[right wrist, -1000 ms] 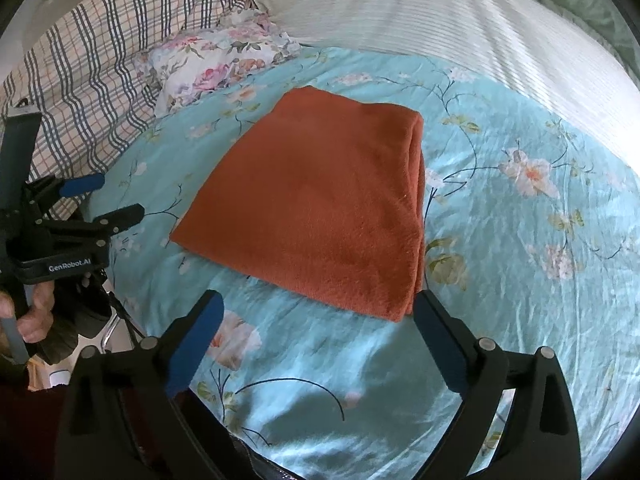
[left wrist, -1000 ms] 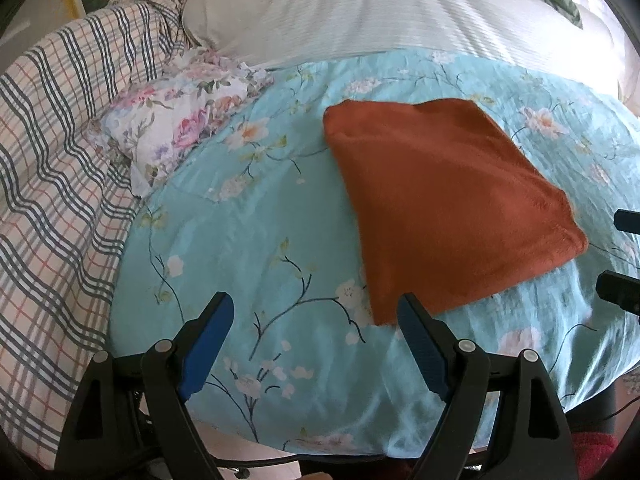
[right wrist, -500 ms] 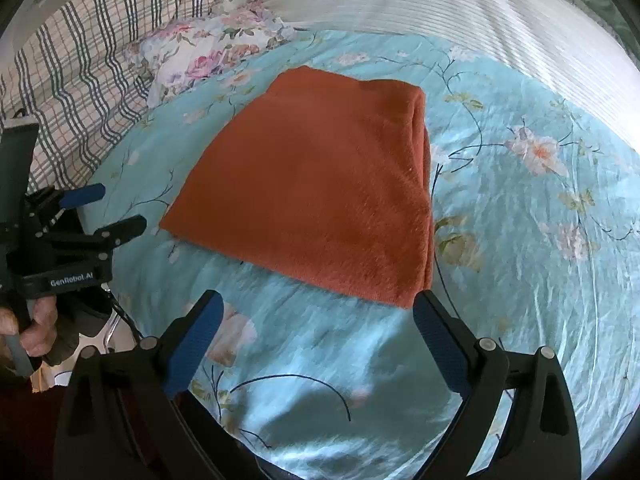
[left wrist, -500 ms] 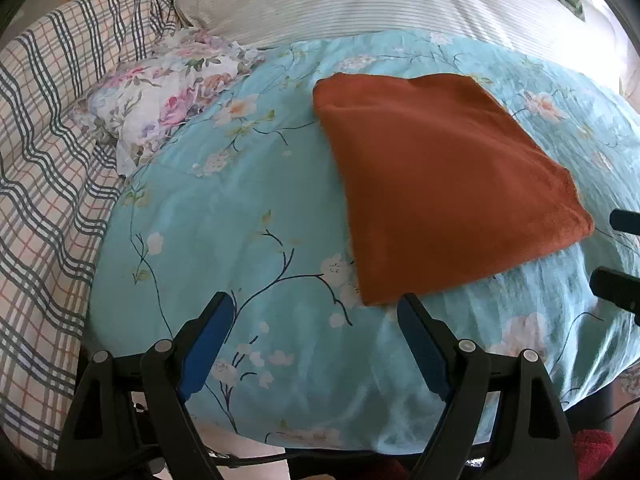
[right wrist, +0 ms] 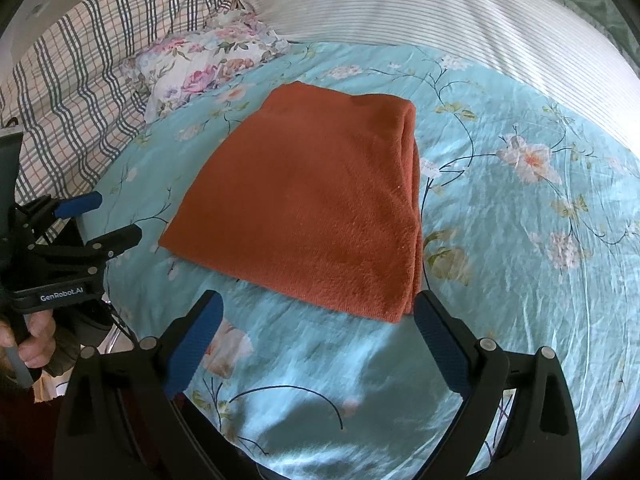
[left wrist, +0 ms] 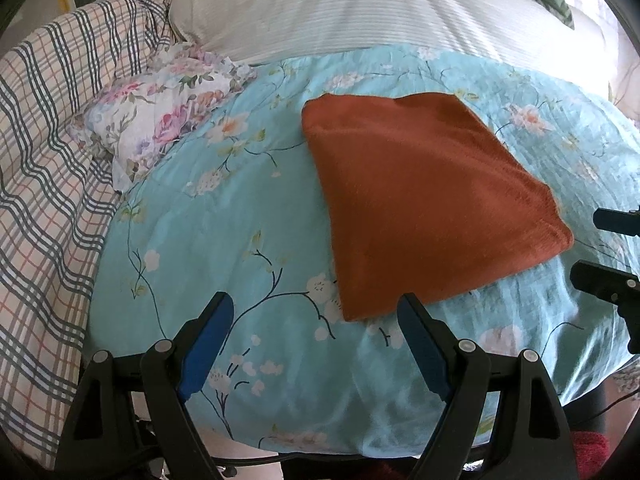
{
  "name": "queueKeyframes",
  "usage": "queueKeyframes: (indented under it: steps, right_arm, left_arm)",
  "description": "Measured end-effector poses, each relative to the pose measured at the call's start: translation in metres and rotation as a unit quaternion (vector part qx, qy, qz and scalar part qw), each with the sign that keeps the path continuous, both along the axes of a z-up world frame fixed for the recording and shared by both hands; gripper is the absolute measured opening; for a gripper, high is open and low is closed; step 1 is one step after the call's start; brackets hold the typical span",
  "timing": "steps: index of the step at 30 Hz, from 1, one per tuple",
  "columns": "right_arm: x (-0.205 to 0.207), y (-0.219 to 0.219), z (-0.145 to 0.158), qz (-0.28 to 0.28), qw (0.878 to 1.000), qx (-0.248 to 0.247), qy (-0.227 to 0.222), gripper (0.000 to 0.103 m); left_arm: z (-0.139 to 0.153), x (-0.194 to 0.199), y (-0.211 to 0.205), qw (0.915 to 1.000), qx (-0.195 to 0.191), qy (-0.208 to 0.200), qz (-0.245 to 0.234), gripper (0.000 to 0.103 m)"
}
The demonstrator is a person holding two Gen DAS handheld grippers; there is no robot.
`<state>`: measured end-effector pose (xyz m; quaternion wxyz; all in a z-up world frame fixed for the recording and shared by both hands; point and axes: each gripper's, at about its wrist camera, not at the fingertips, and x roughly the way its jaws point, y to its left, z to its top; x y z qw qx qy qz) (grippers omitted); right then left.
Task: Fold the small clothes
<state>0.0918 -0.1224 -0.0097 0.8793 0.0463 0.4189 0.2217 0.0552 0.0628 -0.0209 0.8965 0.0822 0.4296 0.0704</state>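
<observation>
A rust-orange cloth (left wrist: 420, 200) lies folded flat in a rectangle on the turquoise floral sheet (left wrist: 224, 232); it also shows in the right wrist view (right wrist: 320, 208), its folded edges stacked along the right side. My left gripper (left wrist: 316, 308) is open and empty, just short of the cloth's near left corner. My right gripper (right wrist: 316, 308) is open and empty, just short of the cloth's near edge. Each gripper shows in the other's view: the right one at the right edge (left wrist: 600, 244), the left one at the left edge (right wrist: 100, 216).
A floral fabric bundle (left wrist: 160, 120) lies at the sheet's far left. A plaid blanket (left wrist: 44, 168) runs along the left. A white striped pillow (left wrist: 360, 8) lies behind. The bed's near edge drops off just under both grippers.
Both grippers stay open and have shifted only slightly before the cloth. The cloth has not moved.
</observation>
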Motion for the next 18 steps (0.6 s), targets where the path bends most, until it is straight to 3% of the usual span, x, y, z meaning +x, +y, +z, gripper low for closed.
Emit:
queueKeyframes:
  steps: [18]
  right_arm:
    - [-0.0034, 0.0012, 0.0046, -0.017, 1.0, 0.02, -0.004, 0.096]
  left_arm:
    - [0.004, -0.0013, -0.007, 0.9999, -0.004, -0.006, -0.007, 0.084]
